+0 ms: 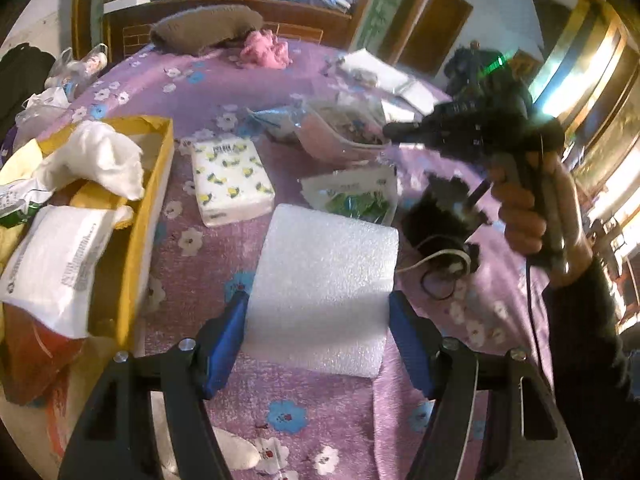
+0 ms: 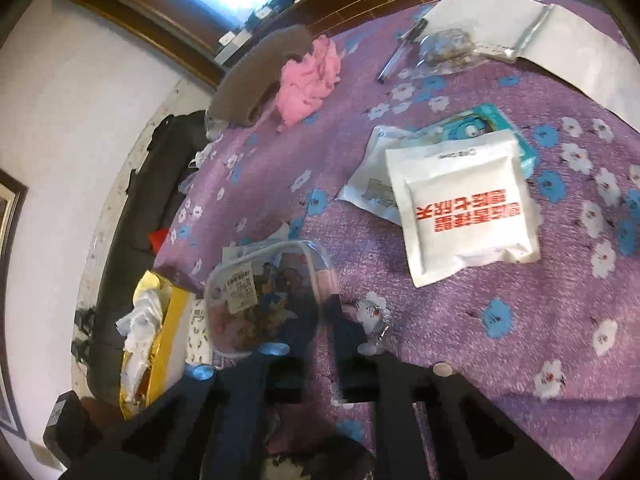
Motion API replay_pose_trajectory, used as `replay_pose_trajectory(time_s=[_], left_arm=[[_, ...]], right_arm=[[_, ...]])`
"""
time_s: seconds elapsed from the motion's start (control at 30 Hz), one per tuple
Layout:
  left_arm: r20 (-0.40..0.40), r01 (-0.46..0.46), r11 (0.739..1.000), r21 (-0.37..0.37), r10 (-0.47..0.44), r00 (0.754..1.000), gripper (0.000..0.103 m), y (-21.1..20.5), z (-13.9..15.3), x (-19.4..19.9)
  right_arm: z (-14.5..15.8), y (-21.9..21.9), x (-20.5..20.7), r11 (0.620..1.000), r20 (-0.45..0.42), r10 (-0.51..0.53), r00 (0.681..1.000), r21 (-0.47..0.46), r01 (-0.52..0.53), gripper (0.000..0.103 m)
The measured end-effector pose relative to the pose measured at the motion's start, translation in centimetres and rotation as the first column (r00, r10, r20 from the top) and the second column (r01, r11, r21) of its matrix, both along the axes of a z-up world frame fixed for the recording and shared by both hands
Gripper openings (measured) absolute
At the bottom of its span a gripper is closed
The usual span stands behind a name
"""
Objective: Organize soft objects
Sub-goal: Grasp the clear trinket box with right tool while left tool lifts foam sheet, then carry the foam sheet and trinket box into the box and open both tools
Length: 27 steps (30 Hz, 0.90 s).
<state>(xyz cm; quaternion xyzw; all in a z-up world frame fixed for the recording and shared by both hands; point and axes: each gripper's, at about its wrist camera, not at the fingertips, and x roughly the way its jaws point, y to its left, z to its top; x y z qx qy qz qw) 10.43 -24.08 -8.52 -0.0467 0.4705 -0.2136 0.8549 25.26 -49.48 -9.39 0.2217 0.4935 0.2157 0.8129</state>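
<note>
Two grippers over the bed (image 1: 208, 92): left gripper (image 1: 316, 336) half-open, fingers (image 1: 224, 340) flanking foam (image 1: 320, 288) beside the yellow box (image 1: 148, 208); right gripper (image 2: 304, 344) shut tight, nipping a clear tub's (image 2: 264, 296) edge, apparently.

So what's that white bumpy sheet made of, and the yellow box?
The white sheet looks like soft packing foam: matte, with a fine pebbly surface and a curled end. The yellow box seems to be cardboard, with thin, stiff, dull walls.
</note>
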Motion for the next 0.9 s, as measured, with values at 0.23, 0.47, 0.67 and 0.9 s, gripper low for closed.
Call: replay_pose_trajectory(time_s=[0.23,0.47,0.67,0.9], left_arm=[[0.014,-0.01,1.0,-0.025,0.01,1.0,0.069,0.0,1.2,-1.1],[0.0,-0.009,0.998,-0.061,0.009,1.0,0.069,0.4,1.5,-1.1],[-0.005,-0.011,0.997,-0.077,0.01,1.0,0.069,0.8,1.7,-1.0],[0.009,-0.027,0.996,-0.087,0.028,1.0,0.069,1.6,2.5,-1.5]], right_arm=[[2.0,-0.6,-2.0,0.999,0.051,-0.02,0.998,0.038,0.018,0.008],[0.9,-0.8,0.0,0.998,-0.009,-0.046,0.999,0.033,0.046,0.073],[-1.4,0.8,3.2,0.999,-0.113,0.031,0.993,-0.014,-0.033,0.068],[-0.7,1.0,1.9,0.999,-0.09,0.036,0.995,-0.019,-0.038,0.021]])
